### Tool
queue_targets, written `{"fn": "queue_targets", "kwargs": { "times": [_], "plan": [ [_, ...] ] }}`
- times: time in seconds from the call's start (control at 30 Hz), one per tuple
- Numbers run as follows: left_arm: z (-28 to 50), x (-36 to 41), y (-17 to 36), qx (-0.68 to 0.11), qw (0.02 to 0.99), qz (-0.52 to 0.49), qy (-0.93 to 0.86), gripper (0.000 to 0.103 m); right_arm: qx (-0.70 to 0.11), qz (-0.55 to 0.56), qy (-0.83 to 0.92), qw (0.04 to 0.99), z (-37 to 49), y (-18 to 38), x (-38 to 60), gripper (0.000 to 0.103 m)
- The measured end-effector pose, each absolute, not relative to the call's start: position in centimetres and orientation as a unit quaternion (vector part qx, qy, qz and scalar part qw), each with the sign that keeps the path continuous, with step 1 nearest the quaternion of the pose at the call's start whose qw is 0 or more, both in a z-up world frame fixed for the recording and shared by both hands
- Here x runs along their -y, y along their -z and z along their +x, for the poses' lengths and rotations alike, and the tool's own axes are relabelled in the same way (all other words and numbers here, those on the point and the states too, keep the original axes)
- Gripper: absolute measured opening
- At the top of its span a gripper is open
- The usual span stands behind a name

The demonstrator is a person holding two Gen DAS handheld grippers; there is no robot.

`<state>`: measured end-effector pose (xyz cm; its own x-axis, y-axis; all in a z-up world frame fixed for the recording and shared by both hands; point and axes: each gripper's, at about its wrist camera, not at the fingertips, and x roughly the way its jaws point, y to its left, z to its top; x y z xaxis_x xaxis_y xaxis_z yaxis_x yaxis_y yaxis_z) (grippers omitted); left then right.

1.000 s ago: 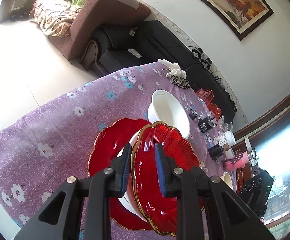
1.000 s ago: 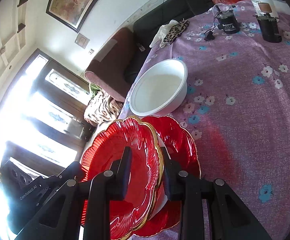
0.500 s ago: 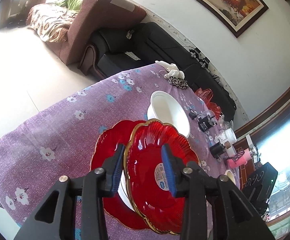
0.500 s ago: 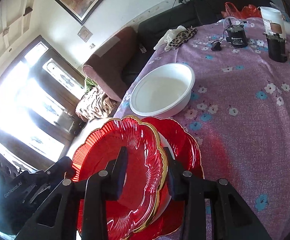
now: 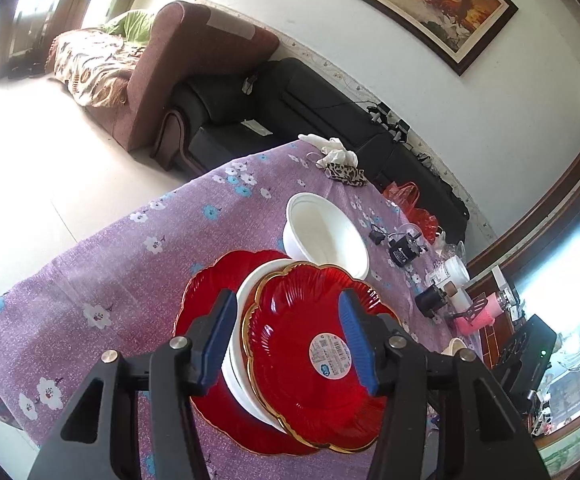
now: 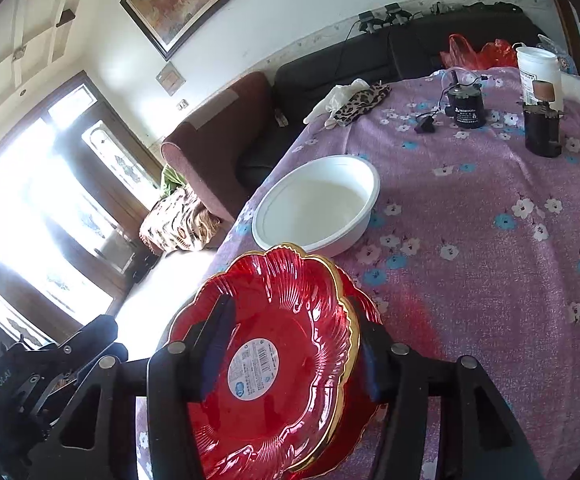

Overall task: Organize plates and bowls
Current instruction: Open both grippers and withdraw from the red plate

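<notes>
A red gold-rimmed plate (image 5: 310,344) with a round label lies on top of a white bowl (image 5: 246,300), which sits on a second red plate (image 5: 210,304) on the purple flowered tablecloth (image 5: 102,264). My left gripper (image 5: 286,336) is open, its blue pads on either side of the stack. In the right wrist view the top red plate (image 6: 274,344) lies between the fingers of my right gripper (image 6: 290,348), which is open. A large white bowl (image 6: 318,204) stands just beyond the stack; it also shows in the left wrist view (image 5: 322,236).
Black adapters (image 6: 466,108), a dark jar (image 6: 542,132), a white tub (image 6: 538,72), gloves and a leopard cloth (image 6: 354,100) sit at the table's far side. Sofas (image 5: 250,92) stand beyond the table edge. The left gripper's body shows at lower left (image 6: 30,384).
Both grippers have opened wider and let the top red plate go; it now lies flatter on the white bowl. Both grippers have drawn back slightly.
</notes>
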<state>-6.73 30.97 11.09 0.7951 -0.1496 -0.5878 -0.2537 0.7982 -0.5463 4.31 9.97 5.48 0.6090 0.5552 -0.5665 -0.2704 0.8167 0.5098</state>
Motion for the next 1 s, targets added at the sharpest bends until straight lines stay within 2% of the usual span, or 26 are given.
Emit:
{"fn": "queue_targets", "kwargs": {
  "times": [0.23, 0.37, 0.47, 0.6, 0.8, 0.9, 1.0],
  "plan": [
    [-8.6, -30.7, -12.8, -0.285, 0.909, -0.3, -0.049, 0.068, -0.35, 0.163, -0.22, 0.896, 3.3, -6.4, -9.9, 0.061],
    [-9.2, -30.4, -13.5, -0.273, 0.915, -0.291, -0.054, 0.07, -0.333, 0.115, -0.206, 0.913, 2.6, -7.1, -10.7, 0.076],
    [-9.3, -30.1, -13.7, -0.272, 0.917, -0.286, -0.052, 0.07, -0.339, 0.095, -0.206, 0.913, 2.7, -7.0, -11.4, 0.08],
    [-9.2, -29.5, -13.9, -0.274, 0.92, -0.278, -0.047, 0.07, -0.352, 0.098, -0.225, 0.903, 3.0, -6.8, -11.7, 0.081],
    [-9.7, -28.5, -15.0, -0.262, 0.928, -0.259, -0.049, 0.071, -0.33, 0.131, -0.213, 0.91, 2.7, -7.8, -9.1, 0.081],
    [-9.8, -27.1, -15.7, -0.255, 0.936, -0.241, -0.044, 0.076, -0.321, 0.148, -0.204, 0.913, 2.6, -8.2, -7.1, 0.081],
    [-9.6, -25.4, -16.0, -0.257, 0.94, -0.221, -0.029, 0.077, -0.317, 0.155, -0.194, 0.915, 2.3, -8.3, -5.1, 0.081]
  ]
}}
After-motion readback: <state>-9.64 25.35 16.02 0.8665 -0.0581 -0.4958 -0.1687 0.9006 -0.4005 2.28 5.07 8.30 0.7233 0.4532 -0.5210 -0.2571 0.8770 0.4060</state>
